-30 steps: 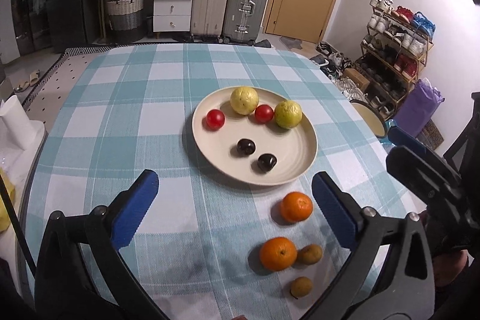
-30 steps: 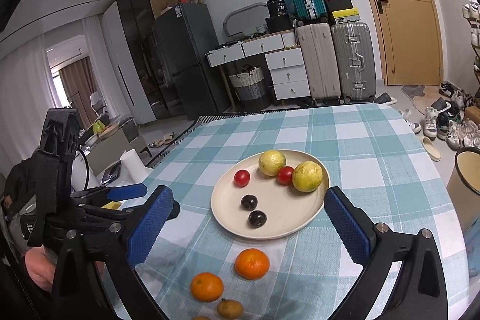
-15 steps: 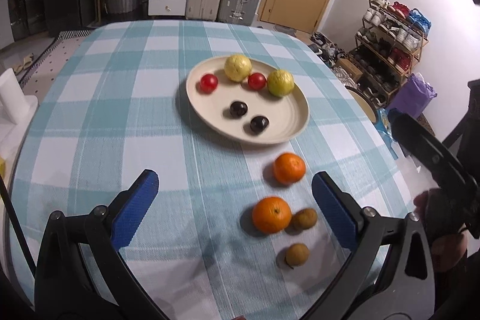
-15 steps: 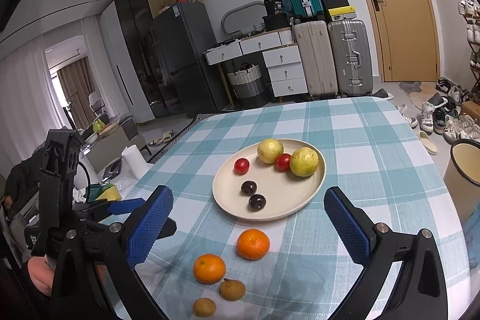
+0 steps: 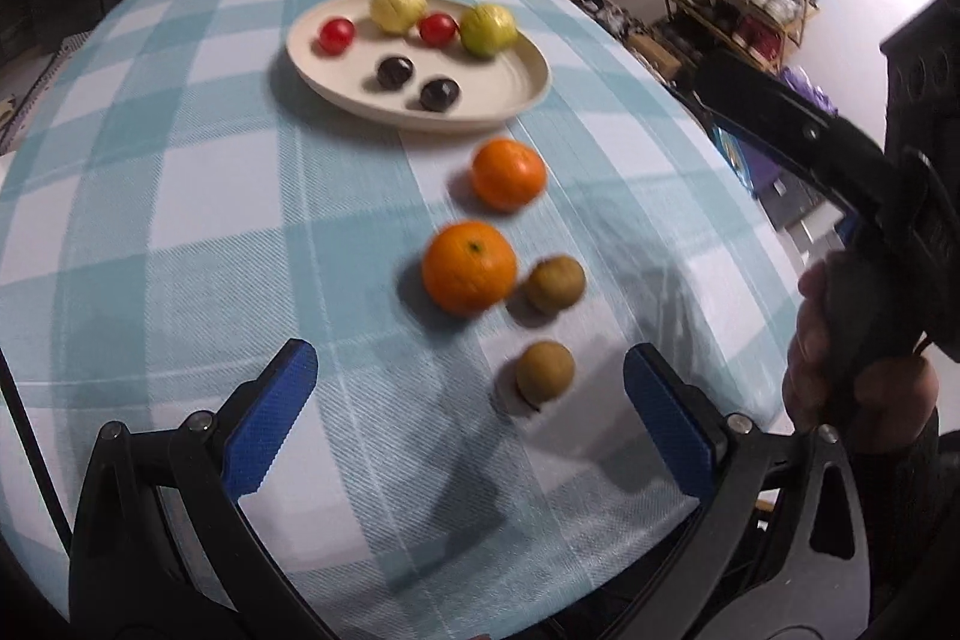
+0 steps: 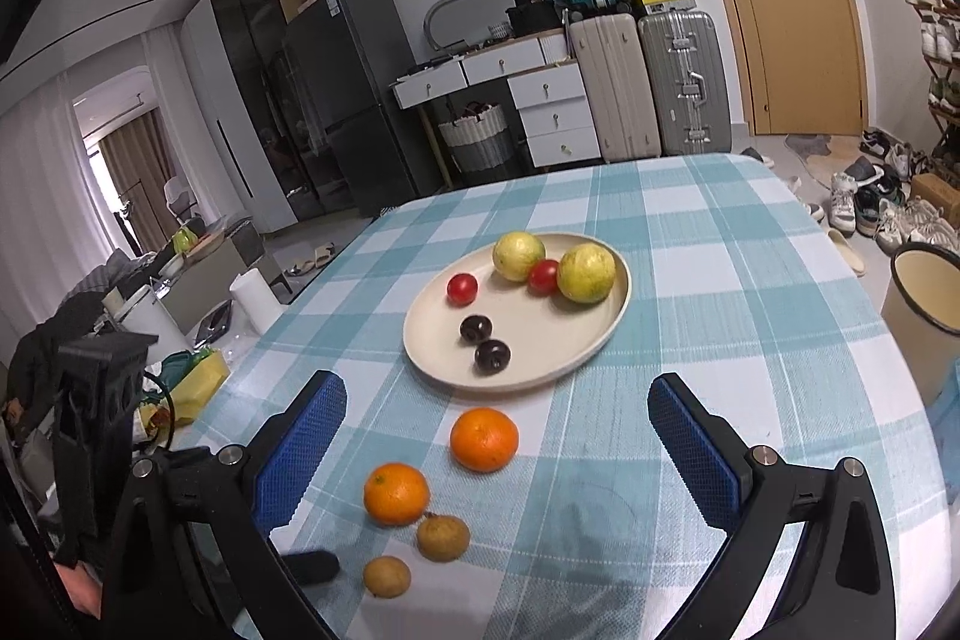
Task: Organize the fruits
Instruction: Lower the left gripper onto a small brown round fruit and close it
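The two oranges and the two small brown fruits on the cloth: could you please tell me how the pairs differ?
The oranges are bright orange and clearly larger; the brown fruits are dull brown and smaller. The oranges lie nearer the plate; the brown fruits lie nearer the table's near edge. One brown fruit sits right against an orange. All four are roundish and rest on the checked cloth, off the plate.

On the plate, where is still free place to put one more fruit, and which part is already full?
The plate has bare room on its near right part, between the two dark fruits and the right rim, below the right yellow fruit. A smaller free patch lies at the left rim under the left red fruit. The far edge is crowded: yellow and red fruits sit close together there.
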`<move>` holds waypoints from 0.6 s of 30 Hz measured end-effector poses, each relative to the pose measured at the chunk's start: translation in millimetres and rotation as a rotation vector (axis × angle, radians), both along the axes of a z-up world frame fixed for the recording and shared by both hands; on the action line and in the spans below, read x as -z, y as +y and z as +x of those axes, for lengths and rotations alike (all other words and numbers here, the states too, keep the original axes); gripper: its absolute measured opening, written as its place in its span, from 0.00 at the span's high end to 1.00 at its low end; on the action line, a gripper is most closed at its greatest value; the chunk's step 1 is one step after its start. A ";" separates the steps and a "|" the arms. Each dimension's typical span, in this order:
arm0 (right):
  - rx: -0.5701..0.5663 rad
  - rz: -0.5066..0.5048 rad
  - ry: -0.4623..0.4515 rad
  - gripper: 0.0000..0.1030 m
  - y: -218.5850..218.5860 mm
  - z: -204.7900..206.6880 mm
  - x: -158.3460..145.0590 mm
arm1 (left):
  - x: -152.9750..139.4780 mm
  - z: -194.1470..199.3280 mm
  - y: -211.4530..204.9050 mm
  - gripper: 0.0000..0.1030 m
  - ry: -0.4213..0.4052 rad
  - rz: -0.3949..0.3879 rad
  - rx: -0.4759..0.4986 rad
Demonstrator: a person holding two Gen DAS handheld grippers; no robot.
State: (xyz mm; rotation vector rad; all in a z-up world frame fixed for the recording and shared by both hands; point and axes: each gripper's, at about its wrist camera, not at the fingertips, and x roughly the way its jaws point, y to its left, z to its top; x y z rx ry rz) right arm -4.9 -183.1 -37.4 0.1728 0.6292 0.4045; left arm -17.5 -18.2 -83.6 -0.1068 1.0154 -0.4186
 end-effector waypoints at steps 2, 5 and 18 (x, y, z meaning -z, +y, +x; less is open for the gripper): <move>-0.005 -0.003 0.013 0.00 0.3 -0.9 4.1 | 4.3 0.0 -5.0 0.01 0.006 0.004 0.015; -0.008 -0.008 0.030 0.00 0.4 -2.9 10.2 | 10.7 -1.2 -14.8 0.01 0.017 0.021 0.033; -0.002 0.013 0.078 0.00 -10.0 -11.3 22.7 | 16.1 -3.3 -29.2 0.36 0.027 -0.018 0.096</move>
